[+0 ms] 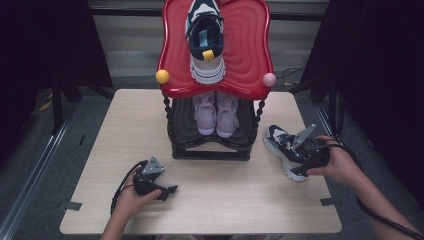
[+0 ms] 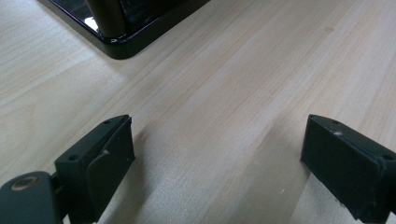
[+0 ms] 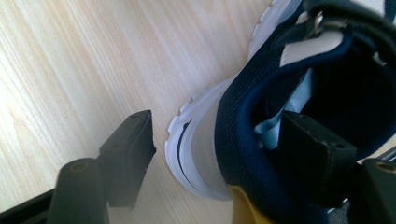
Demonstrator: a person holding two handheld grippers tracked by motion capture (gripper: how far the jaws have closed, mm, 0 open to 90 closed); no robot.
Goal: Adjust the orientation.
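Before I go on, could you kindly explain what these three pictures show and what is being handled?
A person sits at a pale wooden table holding hand-held tongs in each hand. One picture looks down from above; the other two come from small cameras riding on each tool.

On the table stands a two-tier shoe rack with a glossy red top: one navy-and-white sneaker above, a pale pink pair below.

The left tongs rest open over bare wood. The right tongs straddle the heel of a second navy-and-white sneaker on the table, one jaw inside the collar, one outside with a gap, so it is not gripped yet.
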